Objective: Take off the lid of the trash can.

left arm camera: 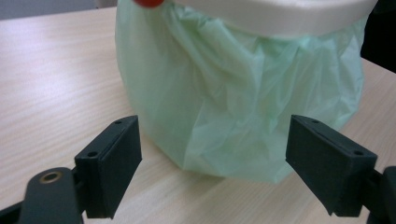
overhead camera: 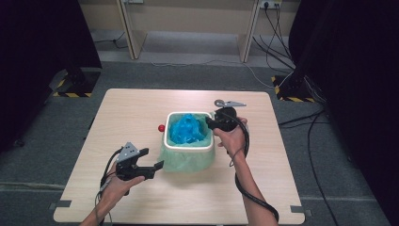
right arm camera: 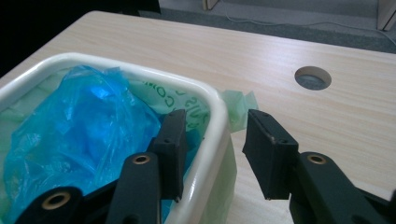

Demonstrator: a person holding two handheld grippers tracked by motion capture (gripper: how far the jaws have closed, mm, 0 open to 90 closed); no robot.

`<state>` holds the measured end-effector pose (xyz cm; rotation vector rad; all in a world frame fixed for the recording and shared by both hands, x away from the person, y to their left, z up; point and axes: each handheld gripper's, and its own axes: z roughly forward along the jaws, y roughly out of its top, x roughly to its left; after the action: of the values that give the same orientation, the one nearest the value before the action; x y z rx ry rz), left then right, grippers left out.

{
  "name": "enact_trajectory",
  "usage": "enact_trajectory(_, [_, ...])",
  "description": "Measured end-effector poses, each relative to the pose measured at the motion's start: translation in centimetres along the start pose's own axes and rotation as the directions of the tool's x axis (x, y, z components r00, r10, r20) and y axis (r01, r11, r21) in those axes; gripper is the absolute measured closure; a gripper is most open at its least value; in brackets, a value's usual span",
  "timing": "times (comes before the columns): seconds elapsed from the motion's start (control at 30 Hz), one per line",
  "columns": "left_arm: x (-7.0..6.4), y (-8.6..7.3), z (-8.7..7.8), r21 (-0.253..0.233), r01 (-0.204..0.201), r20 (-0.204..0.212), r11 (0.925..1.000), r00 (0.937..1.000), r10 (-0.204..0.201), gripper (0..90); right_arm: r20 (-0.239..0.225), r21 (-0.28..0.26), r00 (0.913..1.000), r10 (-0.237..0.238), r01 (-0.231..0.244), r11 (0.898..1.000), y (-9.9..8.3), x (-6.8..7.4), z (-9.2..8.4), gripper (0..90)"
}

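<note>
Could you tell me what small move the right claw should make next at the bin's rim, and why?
Probably close the right claw the rest of the way on the white rim of the bin. Its jaws already straddle that rim, one inside by the blue bag and one outside over the green liner, with gaps still visible. A firm pinch there would likely secure the rim and liner.
</note>
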<state>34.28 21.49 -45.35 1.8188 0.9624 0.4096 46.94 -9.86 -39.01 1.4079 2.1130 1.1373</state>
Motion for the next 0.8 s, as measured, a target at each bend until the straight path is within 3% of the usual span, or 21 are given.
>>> enact_trajectory(0.1, [-0.3,0.4,0.2,-0.01,-0.021,-0.004,0.9997,0.9998,0.021,17.8,0.01,0.02,0.9999,-0.011,0.011,1.0,0.1,0.2,0.5,63.7])
enact_trajectory(0.4, [-1.4,1.9,1.2,-0.045,-0.032,0.014,0.9985,0.9994,0.033,17.8,0.023,0.04,0.9996,-0.017,0.016,0.999,0.4,0.5,0.6,69.4])
enact_trajectory(0.8, [-2.0,2.6,2.2,-0.057,-0.052,-0.007,0.997,0.9986,0.051,18.4,0.057,-0.005,0.9983,-0.01,0.011,1.0,0.6,1.0,0.2,75.0])
